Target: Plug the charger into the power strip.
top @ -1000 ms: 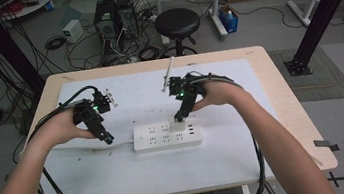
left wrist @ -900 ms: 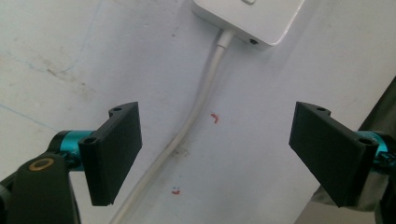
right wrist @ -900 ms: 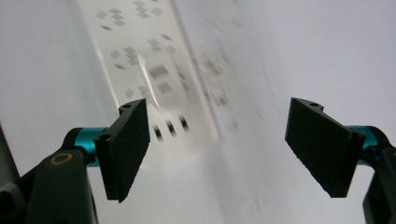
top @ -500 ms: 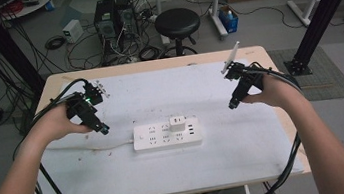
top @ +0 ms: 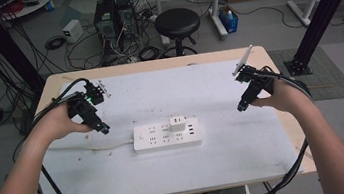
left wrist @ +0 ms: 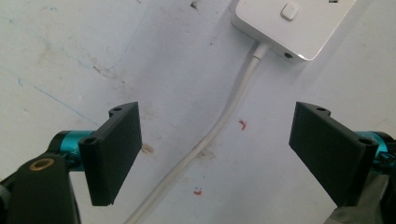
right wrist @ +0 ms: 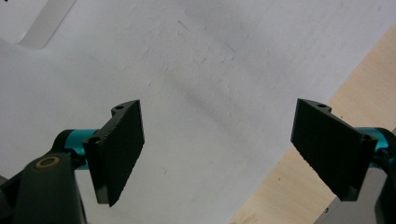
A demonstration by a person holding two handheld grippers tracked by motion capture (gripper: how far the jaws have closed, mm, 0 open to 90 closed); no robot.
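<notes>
strip (top: 166,134) mid-tabletop (top: 230,170), charger (top: 178,123) plugged in on top | left gripper (top: 105,130) spread, empty, over cord (left wrist: 224,121) | right gripper (top: 240,108) spread, empty, near right edge | strip: rigid, light, slick plastic, likely slides; take across short sides | cord limp

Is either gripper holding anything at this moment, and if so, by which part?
Nothing is held. The left gripper is open above the white power strip's cable, not touching it. The right gripper is open over the white table cover.
</notes>
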